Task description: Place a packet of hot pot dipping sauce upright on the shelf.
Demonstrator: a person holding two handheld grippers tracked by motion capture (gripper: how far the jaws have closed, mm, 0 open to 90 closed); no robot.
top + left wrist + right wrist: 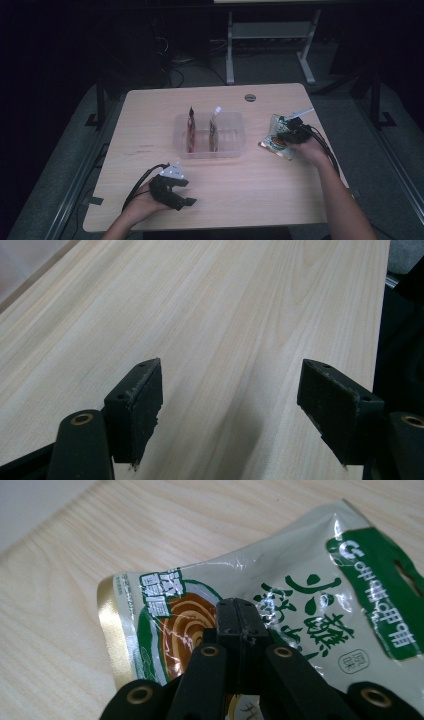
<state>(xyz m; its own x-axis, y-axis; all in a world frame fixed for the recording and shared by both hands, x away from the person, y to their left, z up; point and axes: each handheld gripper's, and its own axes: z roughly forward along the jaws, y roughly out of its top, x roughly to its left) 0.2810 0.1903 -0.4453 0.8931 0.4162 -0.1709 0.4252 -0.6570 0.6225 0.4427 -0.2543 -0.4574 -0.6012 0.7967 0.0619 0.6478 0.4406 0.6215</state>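
Observation:
A green and white snack packet (276,143) with a brown swirl picture is at the right of the table, tilted up off the wood. My right gripper (286,133) is shut on it from its far side. In the right gripper view the jaws (240,611) are pressed together over the packet (320,605), which curves up around them. My left gripper (187,192) rests near the table's front edge. It is open, and in the left gripper view there is only bare wood between its pads (232,367).
A clear plastic bin (236,120) stands at the table's middle, with two slim packets upright in it (191,129) (213,129). A round grey cable cap (250,97) sits near the far edge. Desk legs and cables are on the dark floor beyond.

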